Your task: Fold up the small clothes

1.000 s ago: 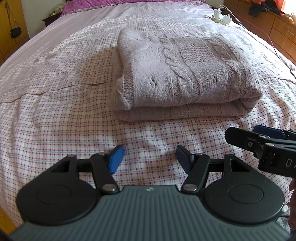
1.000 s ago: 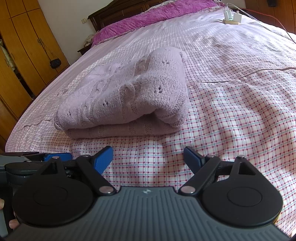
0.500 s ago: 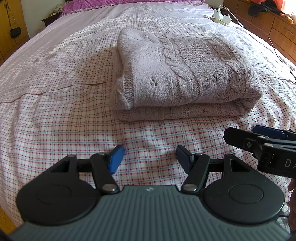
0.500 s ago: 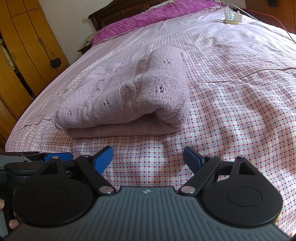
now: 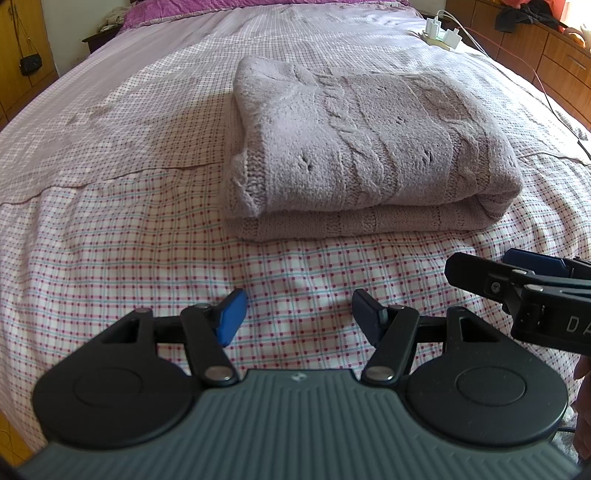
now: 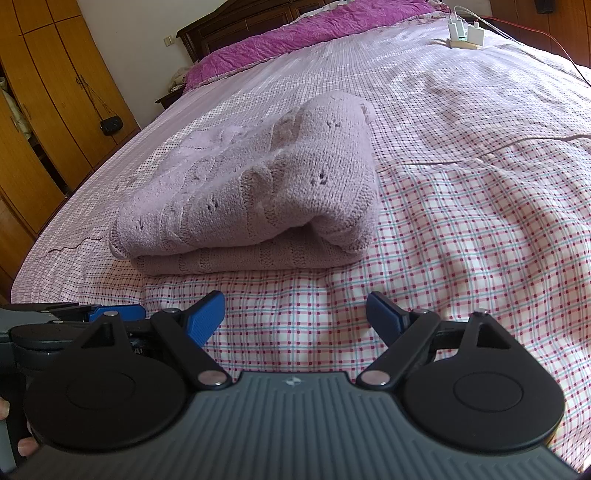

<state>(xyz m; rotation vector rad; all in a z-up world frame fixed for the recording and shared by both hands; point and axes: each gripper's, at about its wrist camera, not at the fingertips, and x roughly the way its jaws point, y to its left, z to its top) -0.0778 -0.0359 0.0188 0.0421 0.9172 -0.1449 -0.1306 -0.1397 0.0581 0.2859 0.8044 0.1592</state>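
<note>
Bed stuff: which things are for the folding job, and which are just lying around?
For the job:
- folded lilac knitted sweater
- left gripper, open
- right gripper, open

Just lying about:
- white chargers on a power strip
- small black bag hanging on the wardrobe
- purple pillow

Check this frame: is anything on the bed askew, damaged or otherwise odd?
Nothing stands out. The lilac knit sweater lies folded on the checked bedsheet, its layers roughly aligned. Both the left gripper and the right gripper are open and empty, short of it. A power strip with chargers sits on the far corner.
</note>
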